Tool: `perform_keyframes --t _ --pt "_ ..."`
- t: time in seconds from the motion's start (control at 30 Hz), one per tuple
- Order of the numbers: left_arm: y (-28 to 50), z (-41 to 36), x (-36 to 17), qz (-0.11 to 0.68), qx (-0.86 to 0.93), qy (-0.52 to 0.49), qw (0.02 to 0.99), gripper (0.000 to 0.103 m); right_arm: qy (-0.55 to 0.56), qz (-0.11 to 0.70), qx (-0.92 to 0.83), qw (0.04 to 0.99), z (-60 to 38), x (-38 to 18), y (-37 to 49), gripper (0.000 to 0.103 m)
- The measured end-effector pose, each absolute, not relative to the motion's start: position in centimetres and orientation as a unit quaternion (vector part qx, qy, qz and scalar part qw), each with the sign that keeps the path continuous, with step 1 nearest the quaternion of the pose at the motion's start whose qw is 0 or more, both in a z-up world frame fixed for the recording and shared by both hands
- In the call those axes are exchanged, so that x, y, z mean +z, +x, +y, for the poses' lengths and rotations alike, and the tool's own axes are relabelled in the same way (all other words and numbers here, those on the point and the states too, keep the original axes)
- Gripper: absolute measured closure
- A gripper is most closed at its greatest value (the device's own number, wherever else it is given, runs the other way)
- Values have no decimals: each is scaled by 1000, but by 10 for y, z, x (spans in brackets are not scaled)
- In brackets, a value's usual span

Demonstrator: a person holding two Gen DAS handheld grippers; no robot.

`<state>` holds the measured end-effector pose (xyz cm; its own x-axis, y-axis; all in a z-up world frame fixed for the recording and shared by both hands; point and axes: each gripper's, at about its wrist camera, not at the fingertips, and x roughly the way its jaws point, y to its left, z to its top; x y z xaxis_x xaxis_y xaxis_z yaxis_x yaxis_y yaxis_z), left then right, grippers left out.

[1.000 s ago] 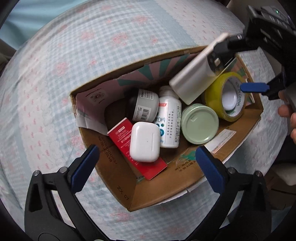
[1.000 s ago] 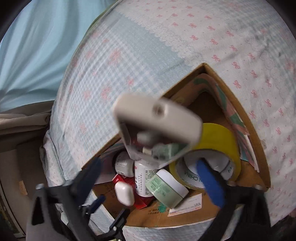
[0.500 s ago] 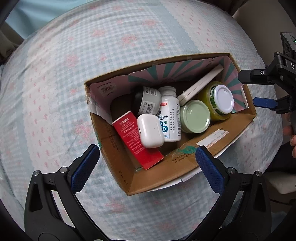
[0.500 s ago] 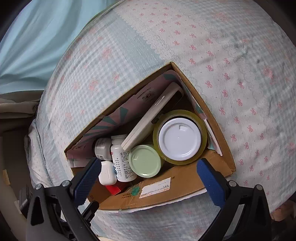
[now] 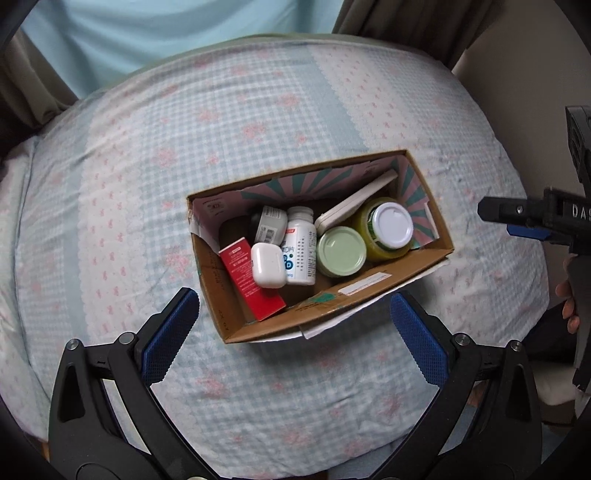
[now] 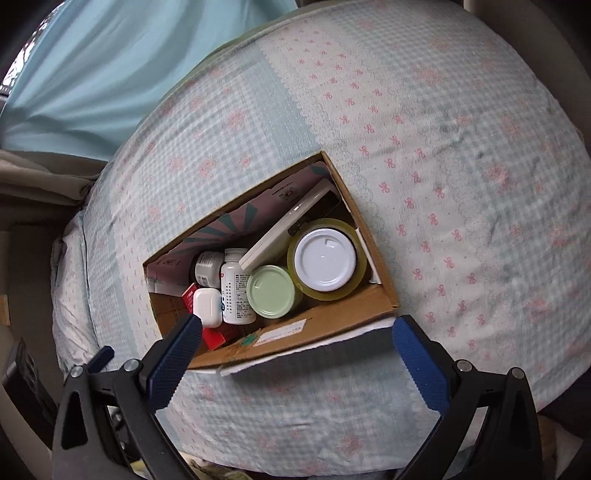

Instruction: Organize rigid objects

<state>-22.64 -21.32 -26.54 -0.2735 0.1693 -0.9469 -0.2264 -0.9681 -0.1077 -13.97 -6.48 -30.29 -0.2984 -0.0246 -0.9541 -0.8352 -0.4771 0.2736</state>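
Note:
A cardboard box (image 5: 369, 291) (image 6: 332, 314) stands on the checked bedcover. It holds a red carton (image 5: 245, 280), a white earbud case (image 5: 267, 264) (image 6: 208, 301), a white pill bottle (image 5: 301, 251) (image 6: 236, 288), a grey jar (image 5: 269, 223), a green-lidded jar (image 5: 341, 250) (image 6: 270, 291), a yellow tape roll (image 5: 373, 243) (image 6: 352, 280) around a white lid (image 5: 392, 225) (image 6: 325, 256), and a flat beige case (image 5: 356, 205) (image 6: 288, 229) leaning on the far wall. My left gripper (image 5: 295, 328) is open and empty, above the box's near side. My right gripper (image 6: 295, 354) is open and empty, also above it.
The bed is covered in light blue and pink checked cloth (image 5: 258, 129) (image 6: 443, 147). A blue curtain (image 5: 166, 29) (image 6: 92, 74) hangs behind the bed. In the left wrist view the right gripper's body (image 5: 546, 218) shows at the right edge with a hand behind it.
The right gripper let go of the beige case, which now leans inside the box. Both grippers have pulled back and up from the box, which looks smaller.

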Motion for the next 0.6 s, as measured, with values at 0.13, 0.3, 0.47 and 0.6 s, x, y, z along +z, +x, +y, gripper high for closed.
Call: perform_keyframes --t 0.13,0.3,0.47,0.6 --pt "-214 -201 -217 -4 818 -565 103 0 -514 339 729 299 -70 -251 -117 0" --pt "-191 -177 -135 -20 861 -502 81 0 -477 240 783 319 -78 -172 -86 0" --pt "-150 -150 -59 -36 906 -419 45 0 -422 174 823 337 -92 -93 -51 0" --pt "-117 -133 -29 -33 926 -375 25 0 -380 150 844 348 -104 -52 -22 0"
